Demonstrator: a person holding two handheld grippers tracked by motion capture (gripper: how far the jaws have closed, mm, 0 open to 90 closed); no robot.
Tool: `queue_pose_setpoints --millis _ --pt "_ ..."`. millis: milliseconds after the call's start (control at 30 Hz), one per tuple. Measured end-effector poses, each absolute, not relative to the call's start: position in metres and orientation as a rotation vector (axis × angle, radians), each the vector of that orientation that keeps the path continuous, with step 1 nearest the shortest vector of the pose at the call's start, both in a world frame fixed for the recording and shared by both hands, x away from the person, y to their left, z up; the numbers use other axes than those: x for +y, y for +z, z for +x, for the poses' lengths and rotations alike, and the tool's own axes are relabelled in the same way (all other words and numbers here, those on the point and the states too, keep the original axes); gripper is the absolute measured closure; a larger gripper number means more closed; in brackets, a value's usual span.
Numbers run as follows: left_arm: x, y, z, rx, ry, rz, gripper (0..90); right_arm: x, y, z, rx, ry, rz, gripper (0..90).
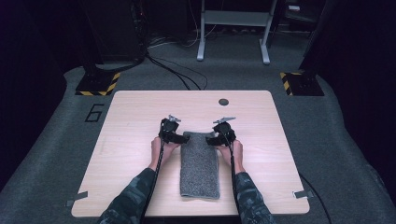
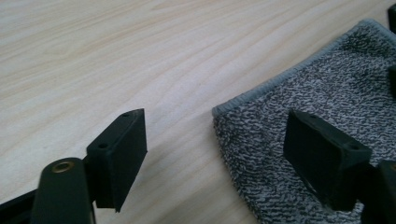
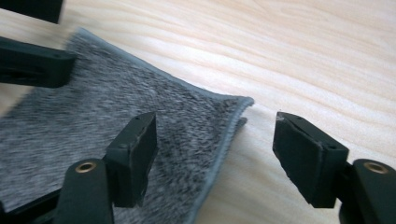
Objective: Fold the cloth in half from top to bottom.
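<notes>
A grey towel point(image 1: 200, 165), folded into a long strip, lies at the middle of the wooden table point(image 1: 135, 112), running from near to far. My left gripper point(image 1: 181, 138) sits at its far left corner and my right gripper point(image 1: 214, 139) at its far right corner. In the left gripper view the left gripper point(image 2: 215, 119) is open astride the towel point(image 2: 327, 79) corner, one jaw over bare wood and the other over the cloth. In the right gripper view the right gripper point(image 3: 215, 119) is open astride the towel point(image 3: 116, 102) corner in the same way. Neither pad presses the cloth.
A small dark round hole point(image 1: 223, 101) sits in the tabletop behind the towel. Tape strips point(image 1: 76, 198) mark the front corners. Beyond the table, two striped black bases point(image 1: 98, 84), floor cables point(image 1: 177, 70) and a metal frame point(image 1: 233, 28) stand on the grey carpet.
</notes>
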State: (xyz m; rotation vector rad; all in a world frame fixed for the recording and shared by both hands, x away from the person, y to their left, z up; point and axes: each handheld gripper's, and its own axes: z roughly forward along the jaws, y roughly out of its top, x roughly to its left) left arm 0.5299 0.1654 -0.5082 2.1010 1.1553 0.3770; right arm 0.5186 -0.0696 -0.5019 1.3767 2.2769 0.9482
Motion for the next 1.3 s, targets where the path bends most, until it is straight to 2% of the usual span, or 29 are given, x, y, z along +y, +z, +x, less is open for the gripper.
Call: queue_pose_setpoints --millis 133,367,600,733,933,1300 --pt "0.161 -0.511 0.53 1.146 0.379 2.113 28.9 -0.069 -0.512 0.523 2.298 0.922 1.395 35.2" --pt "0.153 -0.514 0.525 1.122 0.403 2.151 44.2 -0.066 -0.512 0.521 2.295 0.924 1.341 57.3" --pt "0.148 -0.514 0.519 1.079 0.416 2.168 60.7 -0.061 -0.511 0.518 2.311 0.921 1.336 71.7" --pt "0.147 -0.513 0.518 1.068 0.402 2.173 66.3 -0.059 -0.511 0.517 2.315 0.916 1.346 77.2" --pt "0.144 -0.515 0.513 1.037 0.404 2.168 81.3 -0.056 -0.511 0.515 2.317 0.925 1.365 84.2" --pt "0.147 -0.511 0.512 1.042 0.416 2.121 84.0 -0.057 -0.509 0.514 2.291 0.947 1.373 86.3"
